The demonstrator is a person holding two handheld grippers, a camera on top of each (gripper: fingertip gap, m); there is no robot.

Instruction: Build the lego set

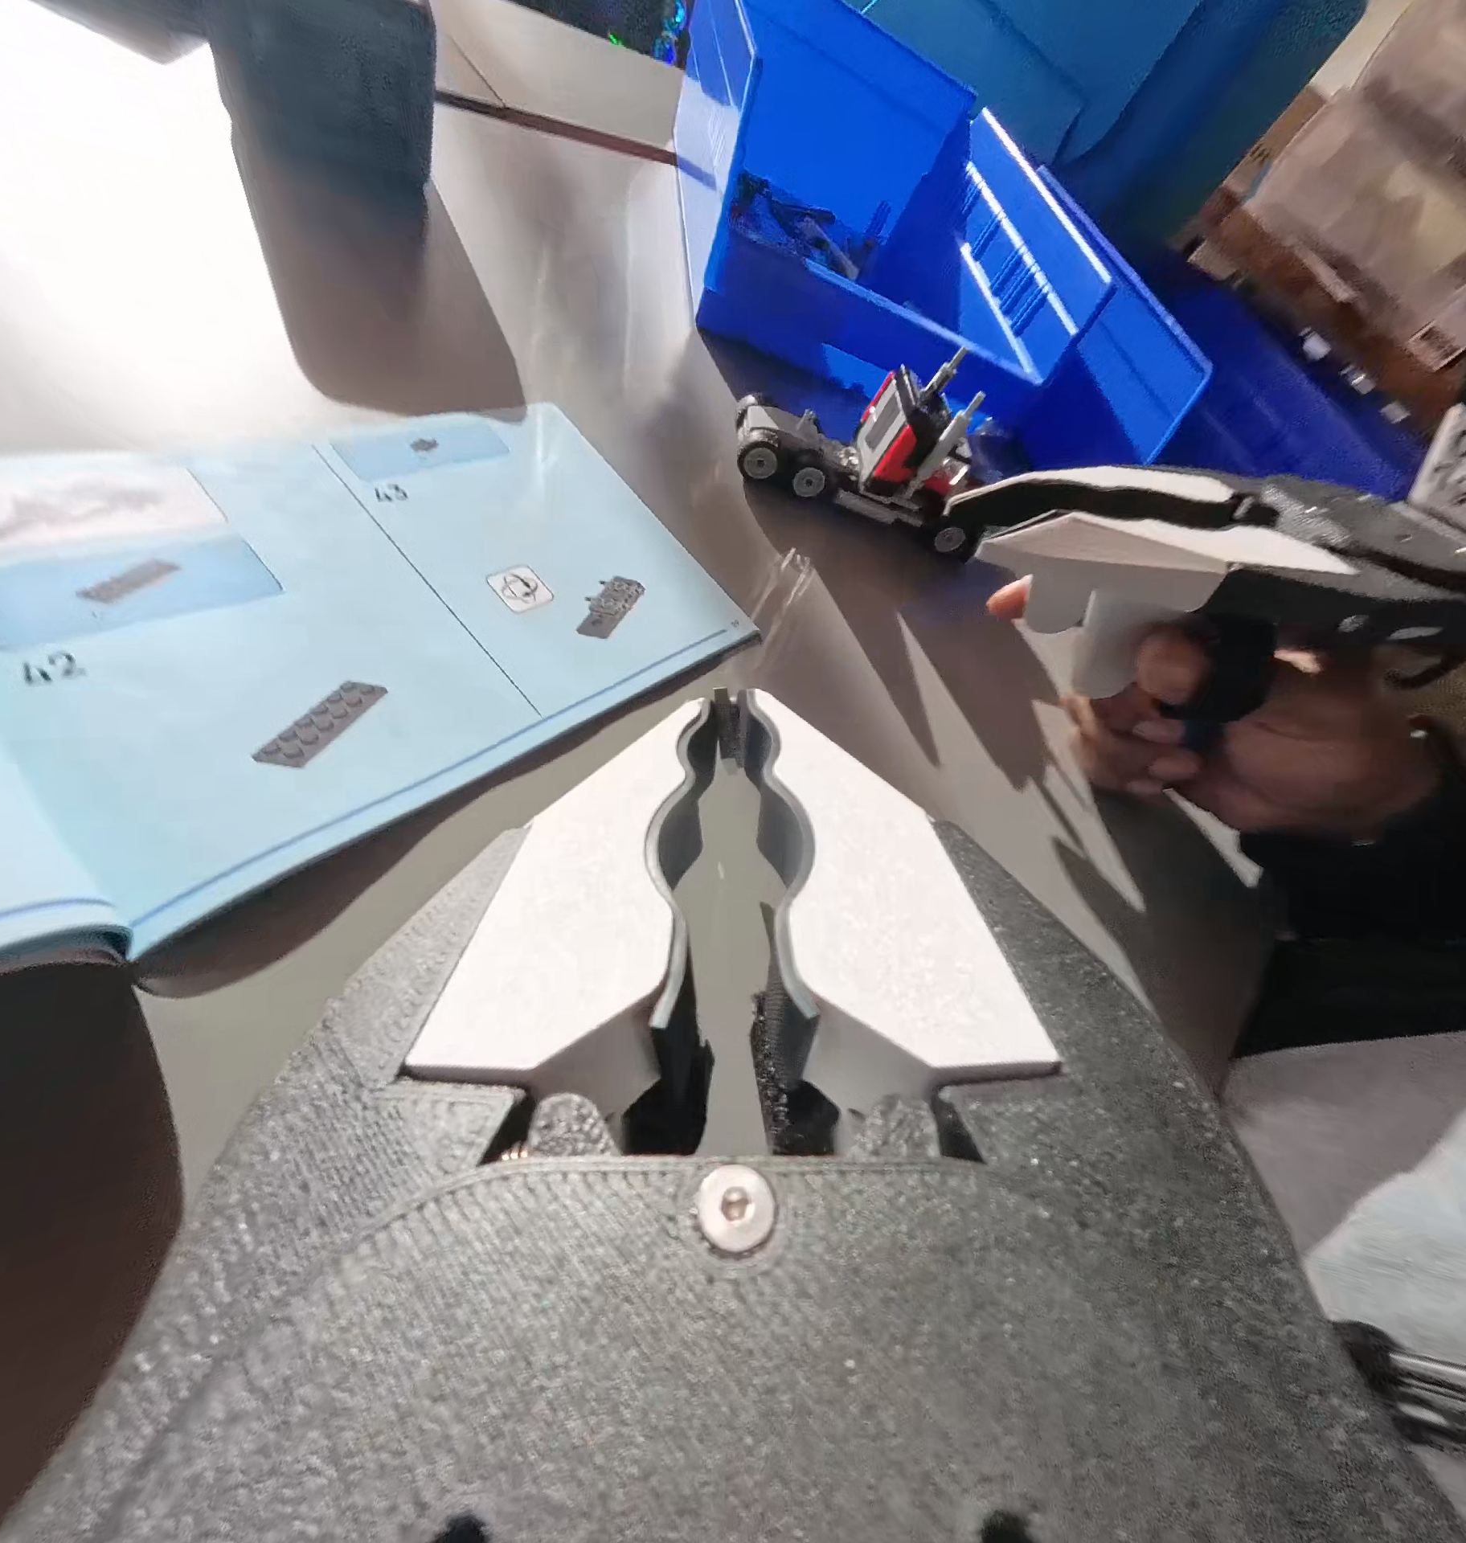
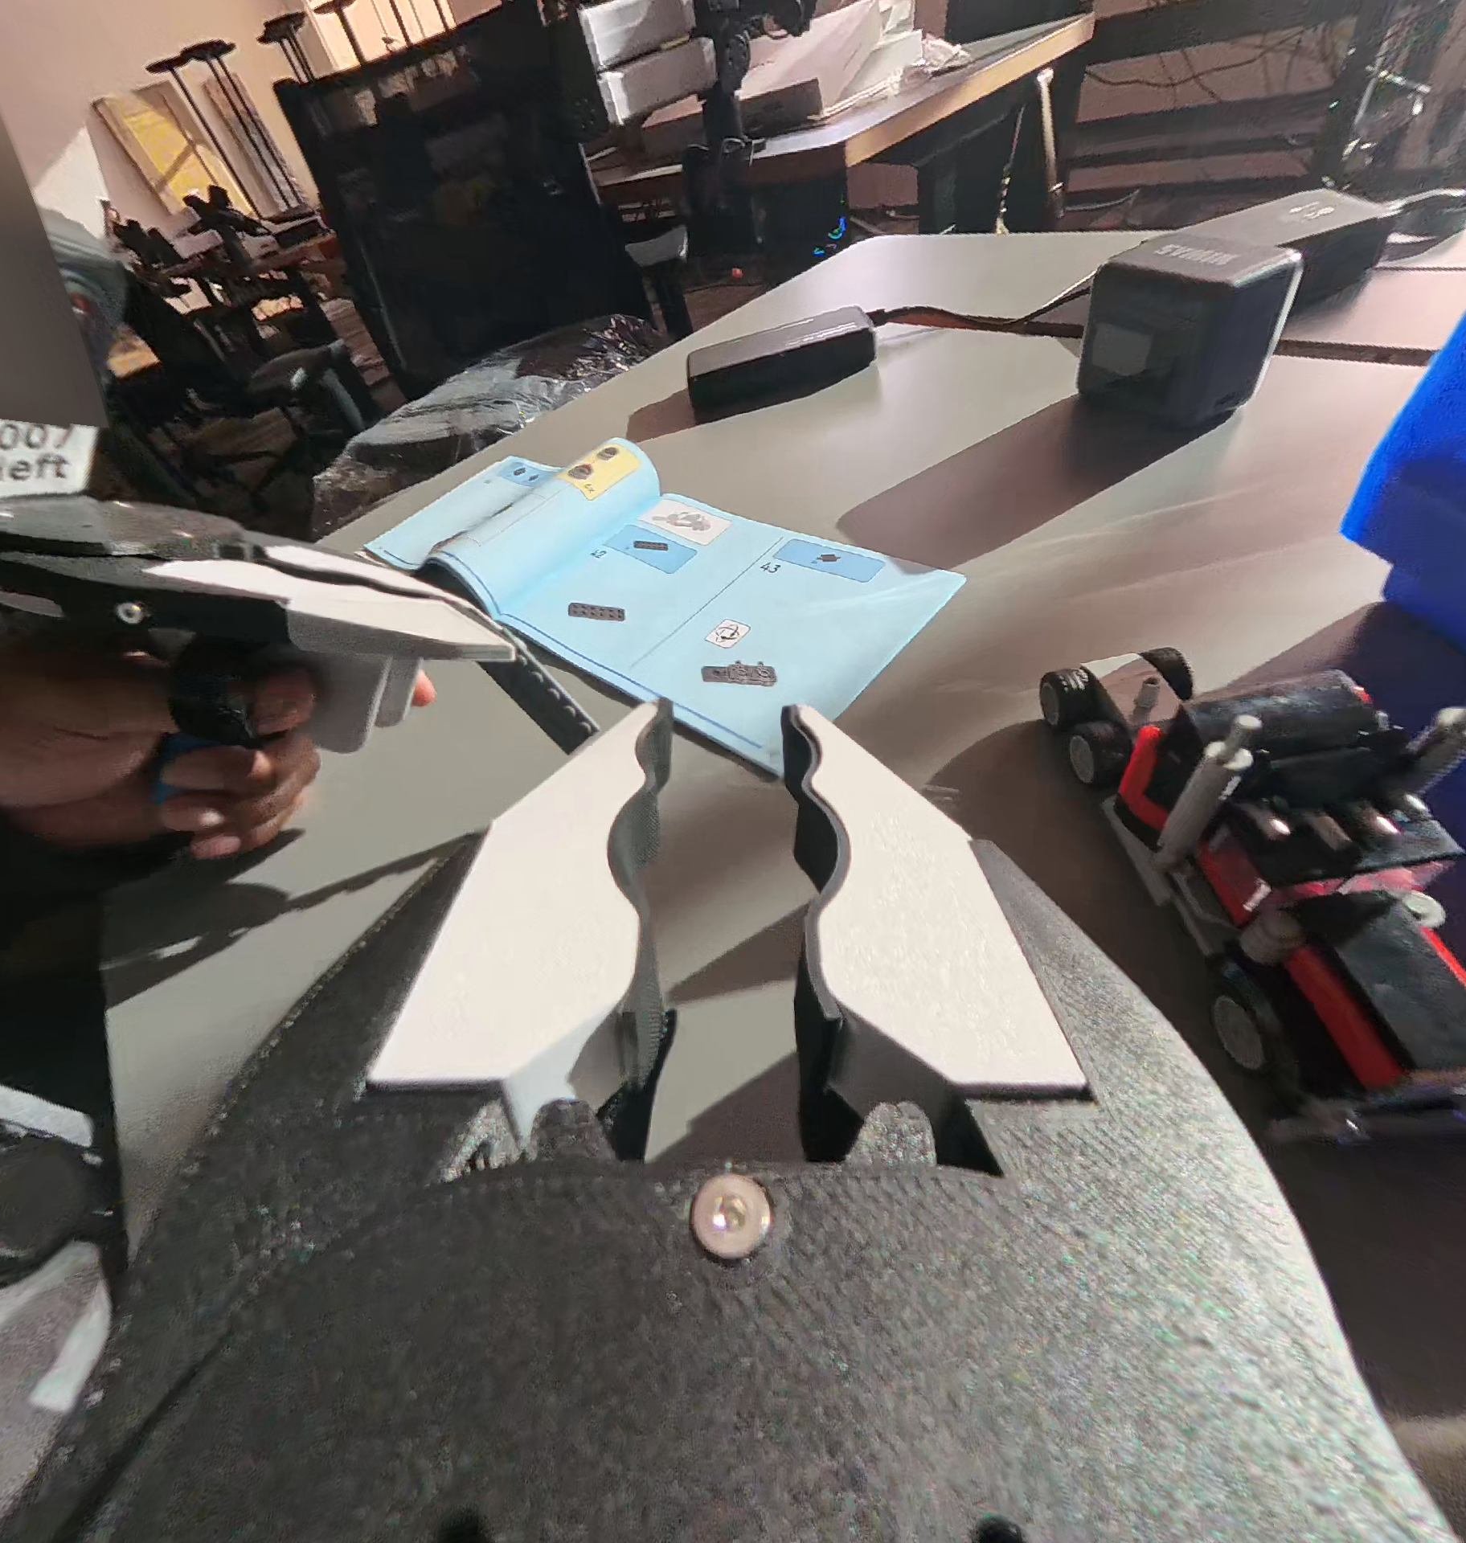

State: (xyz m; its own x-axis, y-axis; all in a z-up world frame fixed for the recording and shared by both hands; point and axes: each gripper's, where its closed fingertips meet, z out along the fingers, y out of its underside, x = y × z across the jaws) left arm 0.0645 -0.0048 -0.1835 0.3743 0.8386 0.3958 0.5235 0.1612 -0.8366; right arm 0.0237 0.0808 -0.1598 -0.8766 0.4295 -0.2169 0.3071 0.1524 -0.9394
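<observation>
Beside the open instruction booklet (image 2: 696,601) on the grey table (image 2: 1089,518): one part-built red-and-black lego truck (image 2: 1297,902), standing on its wheels to the booklet's right, near a blue bin (image 1: 922,275). Left tongs (image 1: 728,722): narrowed on a dark studded lego plate (image 2: 546,689), held over the booklet's near edge. Right tongs (image 2: 725,731): wide, empty, between booklet and truck.

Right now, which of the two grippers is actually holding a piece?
The left gripper: its fingers are shut on a dark studded plate. The right gripper is open and empty, beside the truck model.
</observation>
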